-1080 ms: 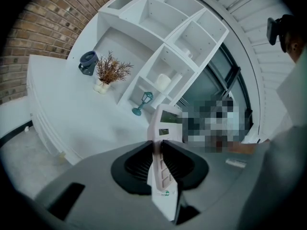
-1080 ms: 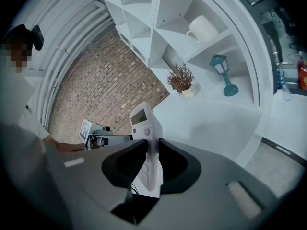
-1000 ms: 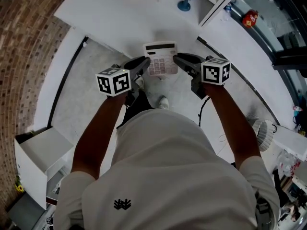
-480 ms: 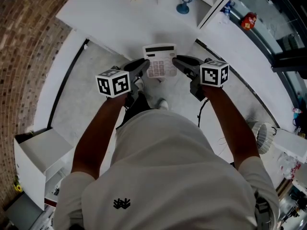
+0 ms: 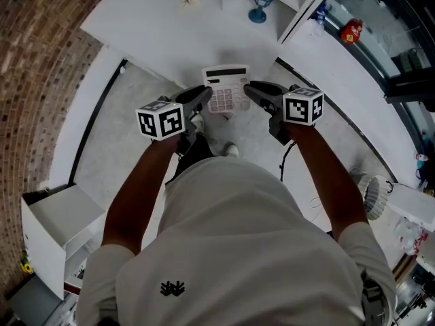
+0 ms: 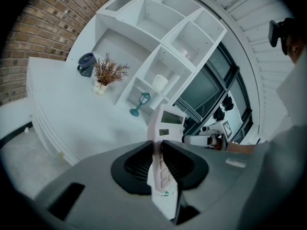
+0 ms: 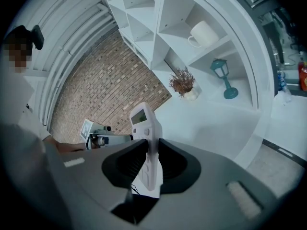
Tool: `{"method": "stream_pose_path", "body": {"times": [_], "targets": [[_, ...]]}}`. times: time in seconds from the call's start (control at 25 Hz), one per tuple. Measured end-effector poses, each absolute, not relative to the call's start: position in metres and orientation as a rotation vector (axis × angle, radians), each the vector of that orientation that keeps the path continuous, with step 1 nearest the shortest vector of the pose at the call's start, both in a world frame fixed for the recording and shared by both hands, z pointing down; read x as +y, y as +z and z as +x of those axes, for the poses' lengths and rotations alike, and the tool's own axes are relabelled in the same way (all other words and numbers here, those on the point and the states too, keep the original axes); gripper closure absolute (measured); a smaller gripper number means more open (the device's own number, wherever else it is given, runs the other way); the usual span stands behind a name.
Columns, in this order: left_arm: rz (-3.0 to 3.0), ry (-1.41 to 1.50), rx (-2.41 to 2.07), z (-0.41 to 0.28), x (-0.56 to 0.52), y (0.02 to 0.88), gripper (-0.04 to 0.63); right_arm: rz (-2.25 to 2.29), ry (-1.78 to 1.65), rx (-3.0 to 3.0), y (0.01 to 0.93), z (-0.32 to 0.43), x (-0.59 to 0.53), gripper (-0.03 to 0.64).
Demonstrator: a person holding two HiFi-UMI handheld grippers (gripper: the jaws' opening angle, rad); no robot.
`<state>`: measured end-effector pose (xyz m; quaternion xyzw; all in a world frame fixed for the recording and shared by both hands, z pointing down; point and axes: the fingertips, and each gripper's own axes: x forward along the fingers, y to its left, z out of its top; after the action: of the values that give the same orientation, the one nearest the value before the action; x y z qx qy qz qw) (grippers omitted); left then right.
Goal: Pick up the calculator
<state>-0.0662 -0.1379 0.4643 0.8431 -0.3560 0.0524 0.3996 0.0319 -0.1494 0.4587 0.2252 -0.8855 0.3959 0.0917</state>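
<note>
Calculator (image 5: 228,88) held in air at person's 12 o'clock. Left tongs (image 5: 205,94) clamped on its 9 o'clock edge, right tongs (image 5: 251,87) clamped on 3 o'clock edge. Shelf (image 7: 160,23) compartment holds mug (image 7: 204,34); compartment at 6 o'clock of it holds lantern (image 7: 223,78).

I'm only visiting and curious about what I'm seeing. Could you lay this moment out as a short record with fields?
Thing held: calculator, lifted in front of the white counter
Left hand-held gripper: shut on the calculator's left edge
Right hand-held gripper: shut on its right edge
Shelf behind: white mug, teal lantern, dried plant
Who: a person, one gripper in each hand
</note>
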Motion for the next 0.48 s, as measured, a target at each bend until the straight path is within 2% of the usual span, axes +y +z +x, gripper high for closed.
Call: {"method": "stream_pose_path", "body": {"times": [0.48], "targets": [[2.121,0.138,-0.893,-0.0641,-0.1391,0.4666,0.528,0.673,1.181,-2.627,0.4632,0.0348,-0.1495,0.525]]}}
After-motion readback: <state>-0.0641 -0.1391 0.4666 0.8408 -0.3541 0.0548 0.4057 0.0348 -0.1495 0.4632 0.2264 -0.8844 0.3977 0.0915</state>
